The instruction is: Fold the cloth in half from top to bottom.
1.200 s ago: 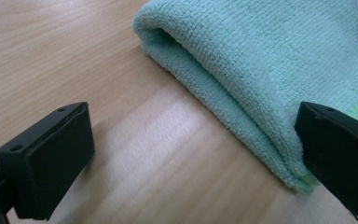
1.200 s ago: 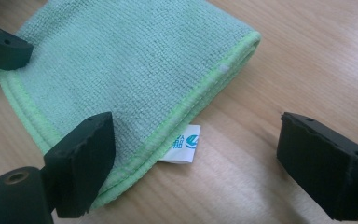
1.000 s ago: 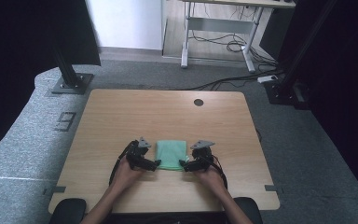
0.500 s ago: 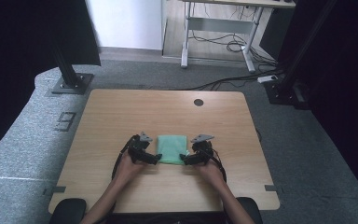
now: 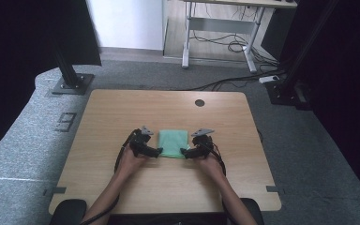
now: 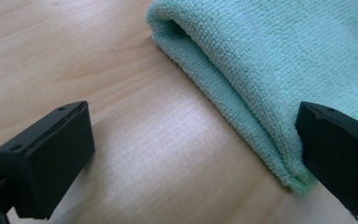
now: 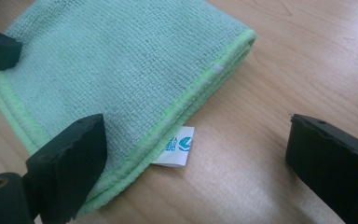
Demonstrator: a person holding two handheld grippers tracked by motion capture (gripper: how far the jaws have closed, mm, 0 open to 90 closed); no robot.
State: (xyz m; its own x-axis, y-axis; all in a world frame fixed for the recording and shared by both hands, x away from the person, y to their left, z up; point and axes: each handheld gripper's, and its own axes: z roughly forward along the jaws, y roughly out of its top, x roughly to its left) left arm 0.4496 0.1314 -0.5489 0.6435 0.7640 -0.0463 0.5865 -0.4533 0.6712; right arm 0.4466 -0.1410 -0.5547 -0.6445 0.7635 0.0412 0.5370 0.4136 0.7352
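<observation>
Folded green microfibre cloth (image 5: 173,143) lies flat at the near-middle of the wooden table (image 5: 122,112), between the two grippers. Left gripper (image 5: 155,152) sits at its left near corner, jaws spread wide, holding nothing; in the left gripper view one jaw is over bare wood and the other overlaps the cloth's (image 6: 279,60) rolled fold. Right gripper (image 5: 184,152) is at the right near corner, jaws also wide apart and empty, straddling the stitched hem (image 7: 200,88) with the white care tag (image 7: 176,152) poking out just beside it.

Handling guess: light, soft, limp, no stiffness; it'll drape and sag once lifted (layers may peel apart). Terry pile should grip well, not slippery, nothing fragile. Best hold looks like pinching all layers at each near corner, through the hem, not the tag.
</observation>
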